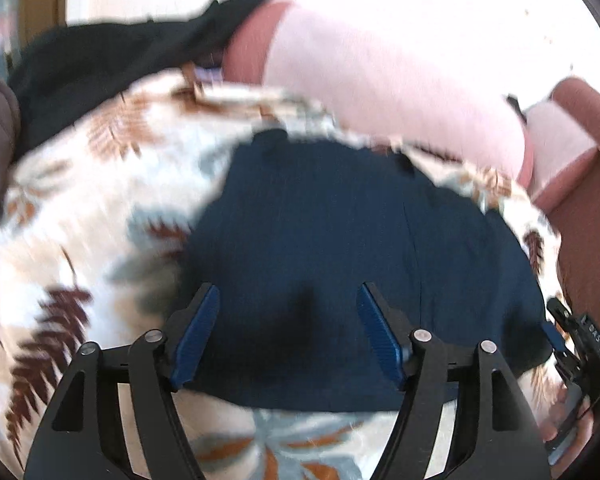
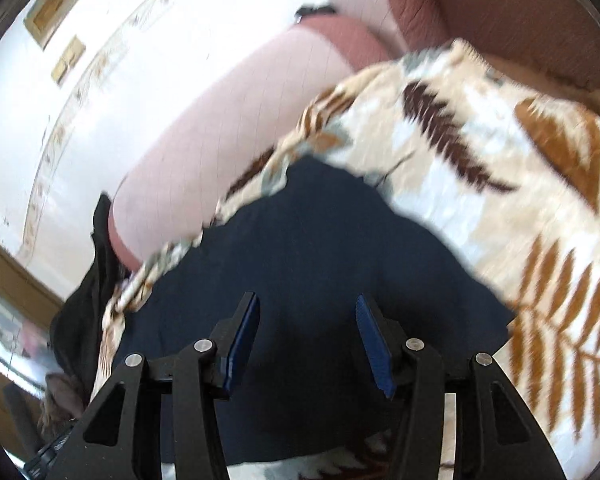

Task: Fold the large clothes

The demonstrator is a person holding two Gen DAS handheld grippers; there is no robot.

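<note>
A dark navy garment (image 1: pixel 340 216) lies in a folded block on a leaf-patterned blanket (image 1: pixel 100 184). My left gripper (image 1: pixel 288 292) is open just above the garment's near part, its blue pads wide apart, holding nothing. In the right wrist view the same navy garment (image 2: pixel 312 240) lies on the blanket (image 2: pixel 500 160), and my right gripper (image 2: pixel 306 302) is open over it and empty. The right gripper also shows at the right edge of the left wrist view (image 1: pixel 580 344). Both views are blurred by motion.
A pink bolster cushion (image 1: pixel 380 80) lies along the far side of the blanket, also in the right wrist view (image 2: pixel 220 128). A black garment (image 1: pixel 112 60) is heaped at the far left. A reddish sofa arm (image 1: pixel 588 152) is at the right.
</note>
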